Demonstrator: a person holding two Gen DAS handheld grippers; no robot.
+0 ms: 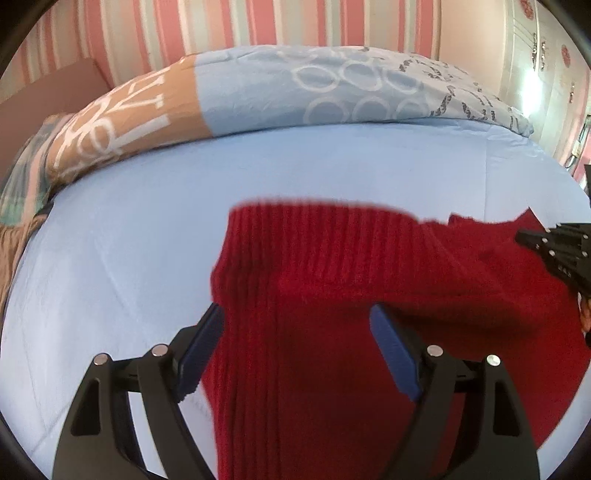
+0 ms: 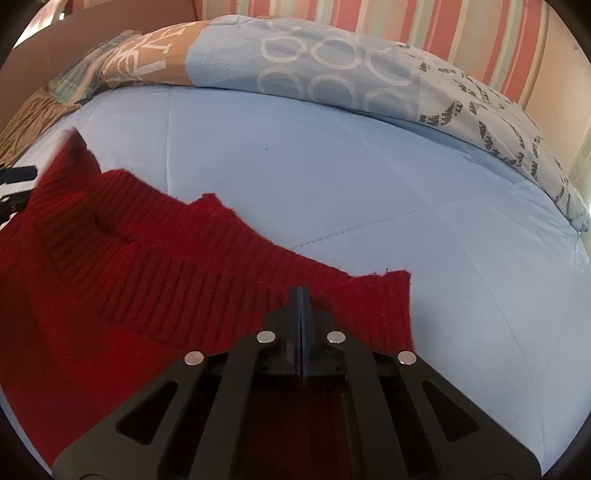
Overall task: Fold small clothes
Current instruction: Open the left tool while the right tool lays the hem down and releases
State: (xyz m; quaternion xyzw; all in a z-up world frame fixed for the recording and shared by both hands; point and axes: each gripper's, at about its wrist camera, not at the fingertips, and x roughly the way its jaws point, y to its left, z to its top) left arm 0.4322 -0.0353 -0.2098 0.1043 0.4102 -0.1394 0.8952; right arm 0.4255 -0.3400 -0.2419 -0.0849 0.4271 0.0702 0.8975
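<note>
A small red ribbed knit sweater (image 1: 332, 266) lies on the light blue bed sheet (image 1: 129, 229). My left gripper (image 1: 297, 332) is open, its blue pads (image 1: 393, 350) wide apart with the sweater's ribbed hem between them. My right gripper (image 2: 302, 295) is shut on the sweater's (image 2: 166, 258) ribbed edge near a corner. The right gripper also shows at the right edge of the left wrist view (image 1: 554, 251). The left gripper shows at the left edge of the right wrist view (image 2: 14, 184).
A folded patterned quilt (image 1: 295, 85) in blue and tan lies along the far side of the bed, against a pink striped wall (image 1: 258, 22). A white cupboard (image 1: 543, 55) stands at the right. Bare sheet (image 2: 369, 184) spreads beyond the sweater.
</note>
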